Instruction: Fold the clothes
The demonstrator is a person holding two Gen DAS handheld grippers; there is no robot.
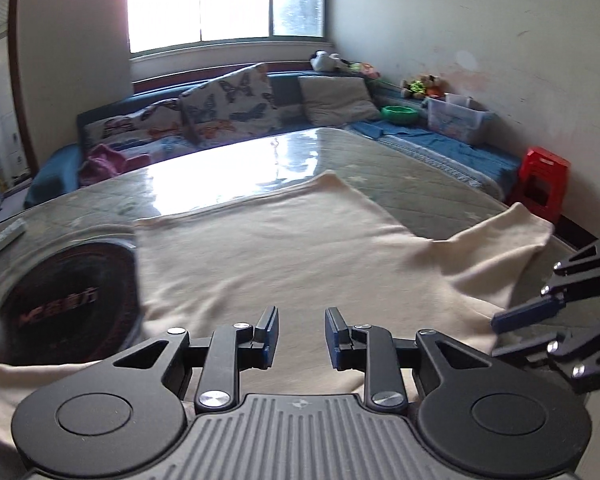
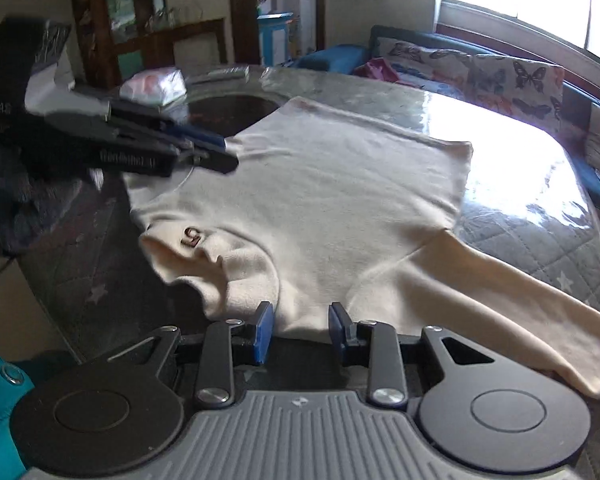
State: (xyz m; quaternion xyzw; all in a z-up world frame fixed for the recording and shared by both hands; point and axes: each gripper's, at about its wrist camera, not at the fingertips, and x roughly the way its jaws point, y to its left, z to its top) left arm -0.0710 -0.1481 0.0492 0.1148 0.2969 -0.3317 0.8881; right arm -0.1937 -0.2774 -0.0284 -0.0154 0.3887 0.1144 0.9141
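Evidently, a cream sweater [image 2: 320,200] has been spread flat on the glass-covered table [image 2: 512,168] so that its outline can be read before any fold is made. The body lies across the middle of the table, one sleeve [image 2: 520,300] is stretched out toward the near right edge in the right wrist view, and the collar [image 2: 196,240], marked by a small dark label, is bunched at the near left edge.

The left gripper [image 1: 302,334] is held low over the near hem of the sweater, its jaws parted with only cloth visible beneath the gap; nothing is clasped. The right gripper [image 2: 300,330] is likewise held apart-fingered, set just at the shoulder edge between collar and sleeve, and nothing is gripped there either. Whether its blue pads [image 2: 264,330] touch the cloth cannot be told.

Both tools appear to be stationed at opposite edges so that the sweater can be pinched at two points and lifted evenly. The fold itself is judged not yet begun, since no layer is doubled over.
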